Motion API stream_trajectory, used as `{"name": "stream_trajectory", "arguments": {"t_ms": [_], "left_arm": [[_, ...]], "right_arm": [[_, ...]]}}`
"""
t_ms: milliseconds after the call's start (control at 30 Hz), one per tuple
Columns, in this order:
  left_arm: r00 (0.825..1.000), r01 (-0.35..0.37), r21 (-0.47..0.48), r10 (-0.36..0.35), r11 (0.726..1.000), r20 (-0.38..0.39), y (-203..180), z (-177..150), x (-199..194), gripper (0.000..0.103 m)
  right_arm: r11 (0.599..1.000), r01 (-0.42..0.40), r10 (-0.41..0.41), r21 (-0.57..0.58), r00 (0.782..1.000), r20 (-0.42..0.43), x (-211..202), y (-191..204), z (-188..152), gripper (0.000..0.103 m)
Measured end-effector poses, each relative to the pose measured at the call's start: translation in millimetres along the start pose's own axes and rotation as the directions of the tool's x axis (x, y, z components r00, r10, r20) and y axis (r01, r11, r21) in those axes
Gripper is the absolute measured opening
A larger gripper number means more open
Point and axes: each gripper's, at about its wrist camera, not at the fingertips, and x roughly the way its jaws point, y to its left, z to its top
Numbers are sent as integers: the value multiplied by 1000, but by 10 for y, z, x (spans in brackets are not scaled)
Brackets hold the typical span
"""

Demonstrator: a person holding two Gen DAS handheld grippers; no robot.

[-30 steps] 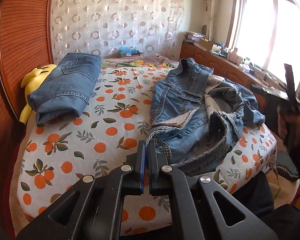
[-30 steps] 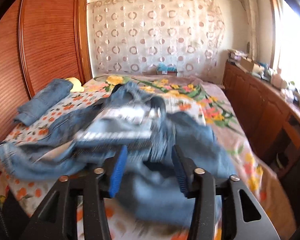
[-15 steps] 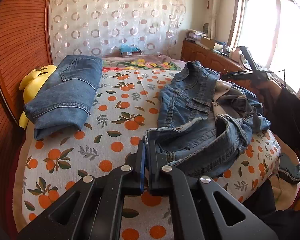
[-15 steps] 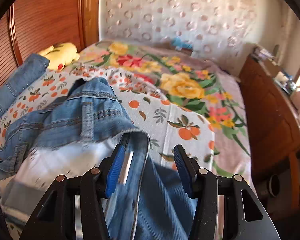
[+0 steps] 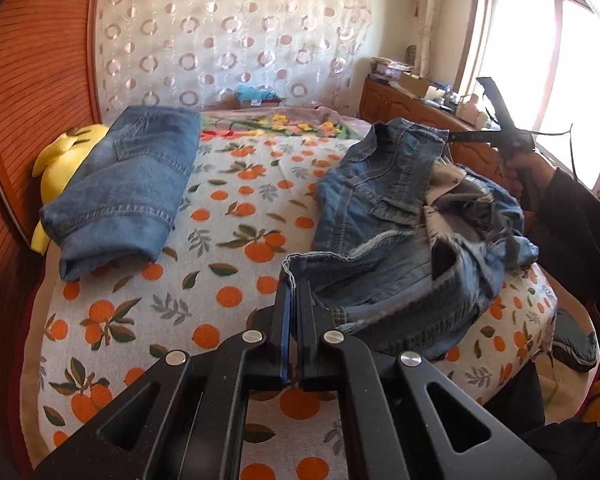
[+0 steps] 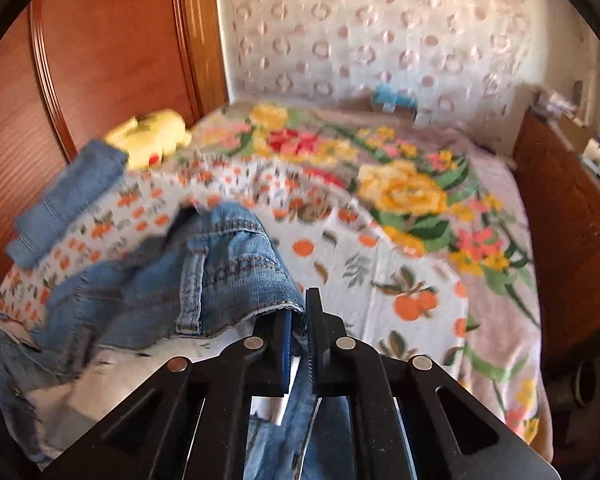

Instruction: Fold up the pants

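On the bed [image 5: 148, 312], spread with an orange-print sheet, the blue denim pants [image 5: 404, 240] lie crumpled, pale pocket lining showing. The left tongs [image 5: 292, 292] are clamped on a hem at the near edge; the right tongs [image 6: 300, 316] have just closed on the waistband edge.

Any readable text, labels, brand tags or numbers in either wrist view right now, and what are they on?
None can be read.
Crumpled blue denim jeans: no legible tag or label.
Folded blue denim jeans by the yellow plush toy: no print shows.
Boxes and clutter on the brown wooden sideboard: too small to read.
Right wrist view: blurred.
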Motion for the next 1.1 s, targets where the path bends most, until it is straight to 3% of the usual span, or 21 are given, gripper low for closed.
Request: {"name": "stream_trajectory", "arguments": {"t_ms": [133, 233, 433, 567, 700, 833, 933, 1000, 1100], "left_arm": [[997, 36, 34, -38, 999, 65, -163, 164, -201, 3], [989, 47, 85, -58, 995, 139, -369, 338, -445, 3], [954, 64, 142, -103, 988, 282, -713, 770, -1004, 2], [918, 62, 187, -130, 980, 376, -945, 1108, -1434, 2], [871, 82, 249, -191, 965, 453, -1240, 1409, -1882, 2], [831, 102, 324, -260, 941, 493, -1570, 1634, -2219, 2], [807, 132, 370, -316, 919, 498, -1799, 1735, -2386, 2], [796, 163, 393, -356, 905, 490, -1926, 1759, -2458, 2], [792, 209, 406, -398, 889, 463, -2010, 1720, -2490, 2]], "right_arm": [[999, 53, -52, -4, 994, 97, -573, 58, -90, 4], [992, 125, -121, -10, 977, 173, -1128, 152, -106, 3], [961, 276, -264, 8, 911, 318, -2433, 202, -80, 3], [916, 400, -379, 33, 836, 397, -3336, 199, -44, 3], [864, 492, -481, 109, 739, 471, -4317, 125, -71, 2], [796, 586, -570, 151, 643, 511, -5093, 166, -142, 2], [757, 625, -615, 189, 585, 529, -5549, 147, -175, 2], [734, 646, -641, 208, 559, 526, -5736, 123, -172, 2], [720, 659, -657, 217, 548, 517, -5738, 152, -118, 2]]}}
